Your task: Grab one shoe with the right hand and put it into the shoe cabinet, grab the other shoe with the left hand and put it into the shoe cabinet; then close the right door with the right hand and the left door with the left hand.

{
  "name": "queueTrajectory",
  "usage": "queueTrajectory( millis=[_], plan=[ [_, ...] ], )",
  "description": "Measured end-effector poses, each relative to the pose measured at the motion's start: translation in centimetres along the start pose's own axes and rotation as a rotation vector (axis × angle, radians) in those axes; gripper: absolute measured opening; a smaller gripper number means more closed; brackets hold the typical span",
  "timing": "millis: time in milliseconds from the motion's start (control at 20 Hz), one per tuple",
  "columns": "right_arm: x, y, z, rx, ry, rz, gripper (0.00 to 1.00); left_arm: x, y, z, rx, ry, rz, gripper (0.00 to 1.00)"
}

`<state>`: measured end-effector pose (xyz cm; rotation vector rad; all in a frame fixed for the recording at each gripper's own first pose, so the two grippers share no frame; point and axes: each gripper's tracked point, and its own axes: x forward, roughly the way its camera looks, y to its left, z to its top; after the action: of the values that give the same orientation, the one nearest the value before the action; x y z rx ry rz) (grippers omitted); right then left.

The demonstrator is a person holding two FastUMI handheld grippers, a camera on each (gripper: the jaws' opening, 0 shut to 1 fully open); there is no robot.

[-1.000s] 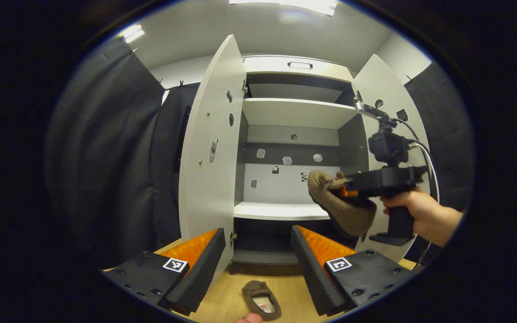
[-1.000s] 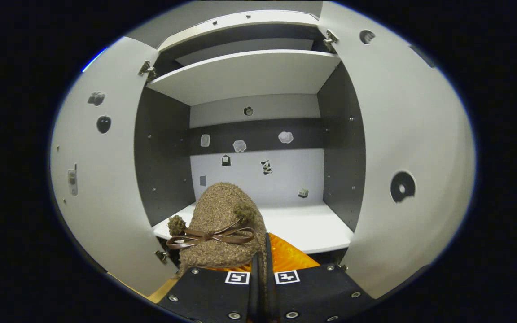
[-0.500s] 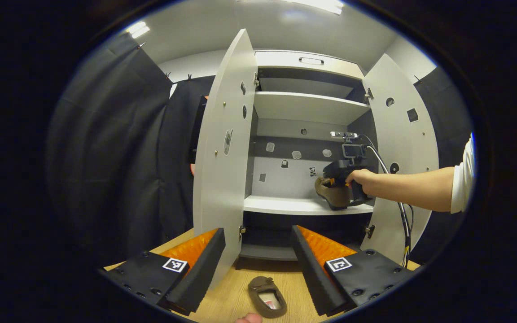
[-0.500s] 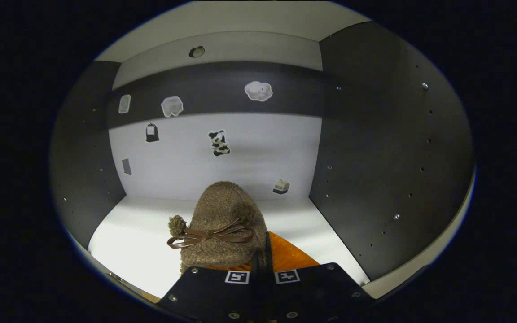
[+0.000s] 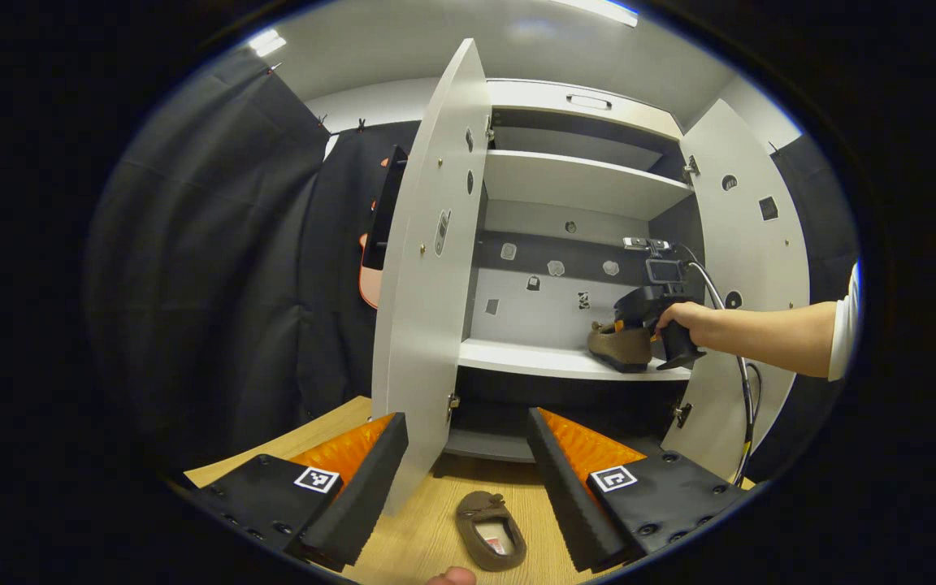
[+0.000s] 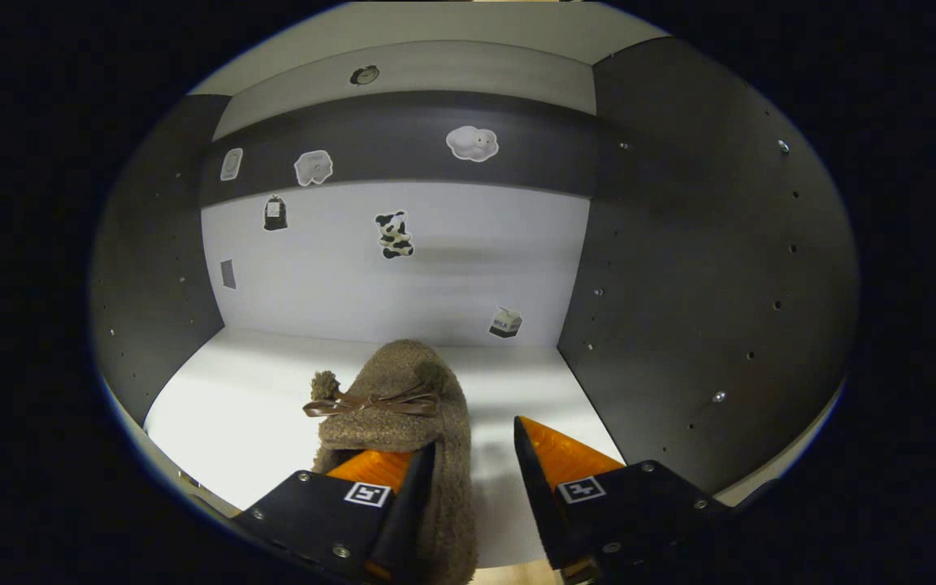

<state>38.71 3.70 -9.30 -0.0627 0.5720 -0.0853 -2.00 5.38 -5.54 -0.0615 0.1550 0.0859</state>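
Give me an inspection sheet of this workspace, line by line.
Surface: wooden floor before the cabinet; white shelf inside.
Job's things: first shoe rests on the shelf; second shoe lies on the floor; left door and right door open.
Clutter: nothing seen.
Grippers: right tongs open, the shoe's side between the fingers, right finger clear of it; left tongs open, above the floor shoe.
Cables: one cable hangs from the right gripper.
Surroundings: black cloth wall; stickers on the cabinet back.
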Motion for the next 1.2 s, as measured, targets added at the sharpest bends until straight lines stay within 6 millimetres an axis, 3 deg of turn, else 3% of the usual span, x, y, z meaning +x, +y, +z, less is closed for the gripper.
queueTrajectory(
  millis=[100,200,400,600,750,900,1000,1200],
  plan=[
    [-1.7,0.2,0.5,-0.009,-0.030,0.026,0.73,0.0,-0.1,0.1,0.007,-0.006,-0.004,0.96],
    [-2.9,-0.1,0.5,-0.005,-0.033,0.035,0.84,-0.1,-0.3,0.1,0.010,-0.004,-0.017,0.96],
    [-6.6,0.6,1.8,0.010,-0.110,0.091,0.92,-0.3,-1.2,0.6,0.013,-0.016,-0.038,0.99],
    [-12.4,1.7,4.2,-0.032,-0.249,0.144,0.93,-0.8,-1.8,0.9,0.026,-0.024,-0.052,0.96],
    [-17.2,2.1,4.8,-0.015,-0.328,0.191,0.94,-1.0,-2.0,0.9,0.030,-0.021,-0.053,0.94],
    [-21.7,1.7,3.7,-0.020,-0.389,0.217,0.98,-1.2,-2.3,0.8,0.031,-0.014,-0.052,0.96],
    [-24.4,1.3,2.2,-0.014,-0.423,0.228,0.94,-1.4,-2.6,0.4,0.032,0.000,-0.055,0.96],
    [-29.3,-0.6,-3.4,0.037,-0.466,0.233,0.94,-1.9,-3.0,-1.3,0.046,0.027,-0.050,0.96]
  ],
)
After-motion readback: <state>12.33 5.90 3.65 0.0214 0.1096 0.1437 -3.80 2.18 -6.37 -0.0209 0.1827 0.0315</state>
